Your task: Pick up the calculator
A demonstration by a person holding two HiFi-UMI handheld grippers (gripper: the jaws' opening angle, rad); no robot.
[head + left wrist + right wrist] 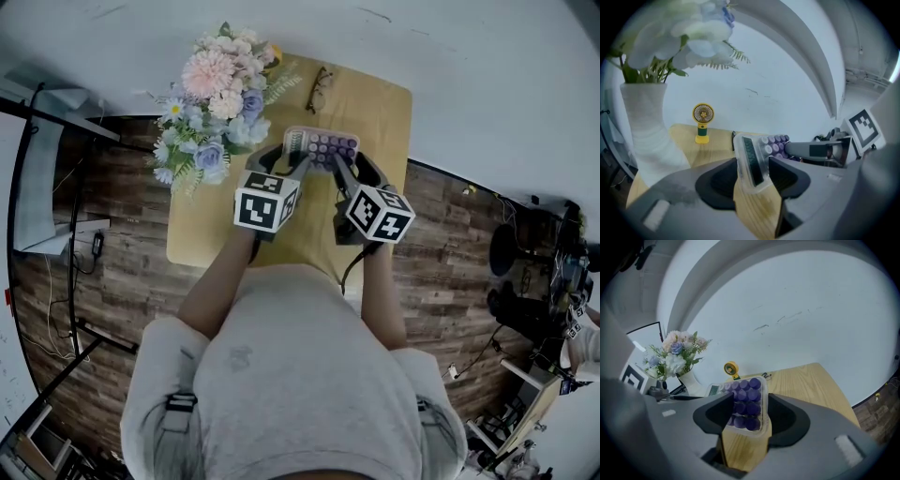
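The calculator has a pale clear case and purple keys, and it hangs above the wooden table, held between both grippers. My left gripper is shut on its display end, with the case edge-on between the dark pads in the left gripper view. My right gripper is shut on the keypad end; in the right gripper view the purple keys fill the gap between the jaws. The right gripper's finger shows beyond the calculator in the left gripper view.
A white vase of pastel flowers stands at the table's far left, close to my left gripper. A small yellow fan and a pair of glasses sit near the table's far edge. A pale wall rises behind, and dark wood floor surrounds the table.
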